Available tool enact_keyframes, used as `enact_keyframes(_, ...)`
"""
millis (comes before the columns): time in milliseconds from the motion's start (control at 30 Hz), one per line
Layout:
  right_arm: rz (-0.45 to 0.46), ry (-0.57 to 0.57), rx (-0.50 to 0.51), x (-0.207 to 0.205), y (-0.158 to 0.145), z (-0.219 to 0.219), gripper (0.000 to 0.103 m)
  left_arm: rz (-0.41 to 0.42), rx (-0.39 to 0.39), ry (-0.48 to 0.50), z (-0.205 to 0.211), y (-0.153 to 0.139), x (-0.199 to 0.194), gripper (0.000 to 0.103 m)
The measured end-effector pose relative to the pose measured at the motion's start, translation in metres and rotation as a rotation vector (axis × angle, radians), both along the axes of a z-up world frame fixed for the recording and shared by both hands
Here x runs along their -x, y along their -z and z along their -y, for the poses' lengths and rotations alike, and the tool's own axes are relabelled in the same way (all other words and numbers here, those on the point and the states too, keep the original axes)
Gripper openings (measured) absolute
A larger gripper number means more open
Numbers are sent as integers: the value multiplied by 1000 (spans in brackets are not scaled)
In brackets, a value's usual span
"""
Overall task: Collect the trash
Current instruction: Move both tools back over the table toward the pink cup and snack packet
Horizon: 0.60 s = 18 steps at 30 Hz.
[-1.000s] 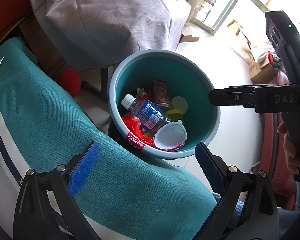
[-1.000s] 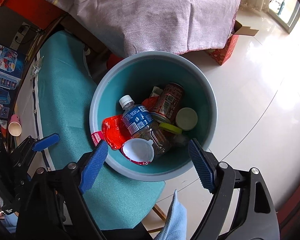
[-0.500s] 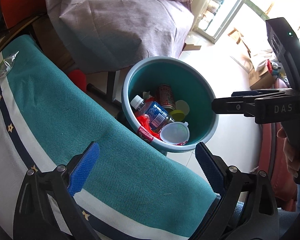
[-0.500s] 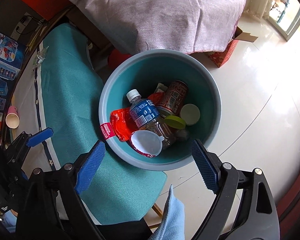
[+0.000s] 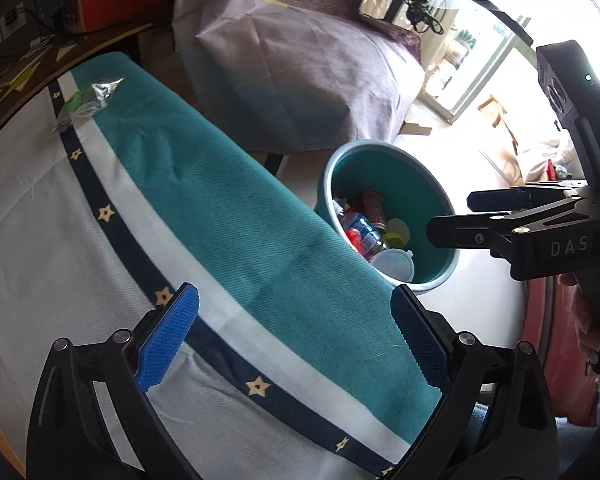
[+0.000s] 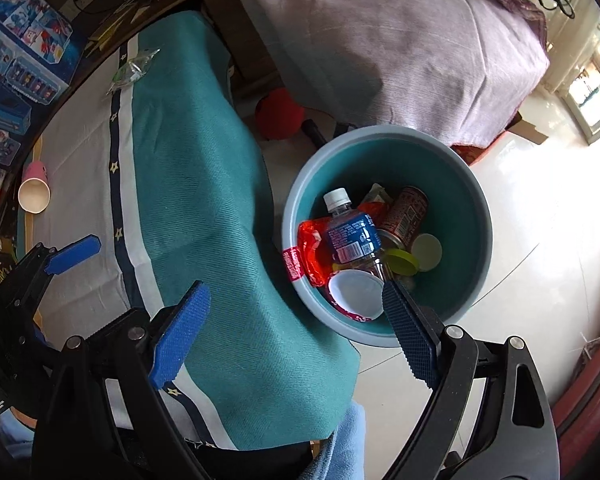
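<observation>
over the cloth (image 5: 240,216), both claws gaped wide, empty; bin (image 6: 476,216) loaded at three o'clock; next target looked like the wrapper (image 5: 86,98) at eleven.

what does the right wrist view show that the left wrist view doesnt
Only the right wrist view shows the pink paper cup lying on the table, the toy box and the red ball. Only the left wrist view shows the right gripper from the side, above the bin. Both show the teal bin holding the water bottle and soda can, the teal tablecloth, and the clear wrapper on it.
</observation>
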State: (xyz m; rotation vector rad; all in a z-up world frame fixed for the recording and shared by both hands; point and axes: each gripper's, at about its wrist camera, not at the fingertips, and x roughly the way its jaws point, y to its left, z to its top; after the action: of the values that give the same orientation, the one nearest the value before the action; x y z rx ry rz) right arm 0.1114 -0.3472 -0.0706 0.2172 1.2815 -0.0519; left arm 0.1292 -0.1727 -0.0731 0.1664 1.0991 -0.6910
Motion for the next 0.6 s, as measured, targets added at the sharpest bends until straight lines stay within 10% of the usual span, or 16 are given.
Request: enact_keyframes(600,-76,-281,84,-160,-20,-165,84,70,-44,-420,-197,-38,-87,97)
